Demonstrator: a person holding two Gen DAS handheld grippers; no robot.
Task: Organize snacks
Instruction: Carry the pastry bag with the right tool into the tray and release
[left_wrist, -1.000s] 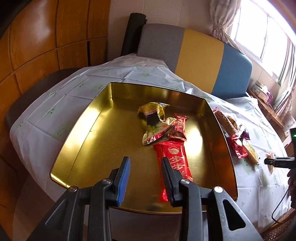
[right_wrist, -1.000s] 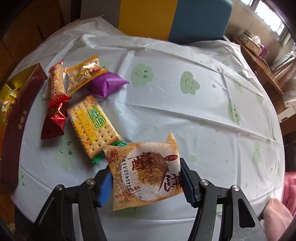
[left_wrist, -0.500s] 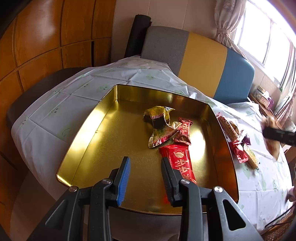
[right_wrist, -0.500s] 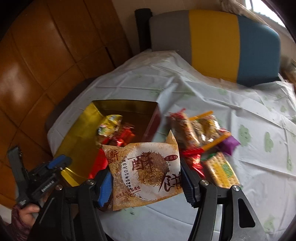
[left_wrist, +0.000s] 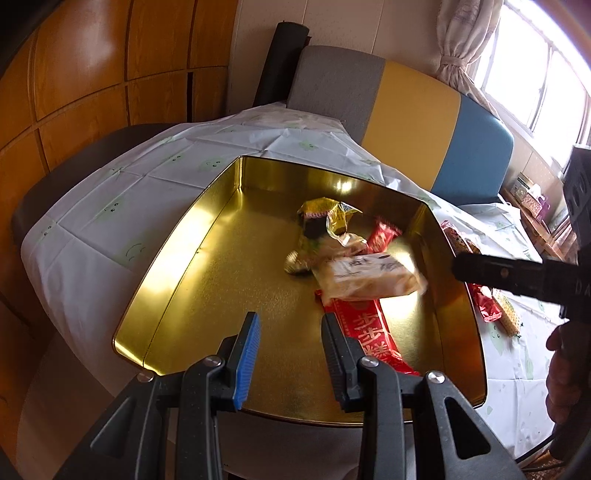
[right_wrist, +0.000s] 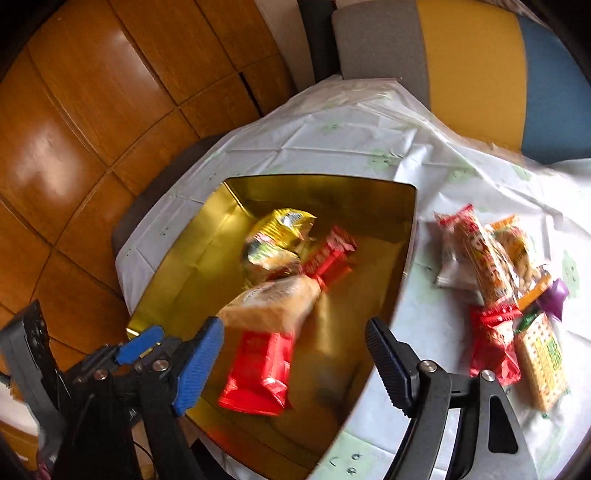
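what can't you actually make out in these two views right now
- Beige cake packet: motion-blurred in both views, so whether it rests on the gold tin is unclear, and its print is unreadable.
- Long red packet: near end hidden behind the left gripper in the left wrist view.
- Right gripper: jaws have just been opening, nothing between them.
- Snack pile: lower packets covered by upper ones.

Gold tin (left_wrist: 177, 280), open, on the table. Inside: tan cake packet (left_wrist: 369, 275), blurred, lying across the top end of a long red bar (left_wrist: 373, 339); crumpled gold wrapper (left_wrist: 325, 214) and small red bar (left_wrist: 384, 234) behind it. Right of tin on the cloth, a loose pile (right_wrist: 495, 266): red packs, clear nut bag, purple pack, cracker pack (right_wrist: 541, 360) nearest.
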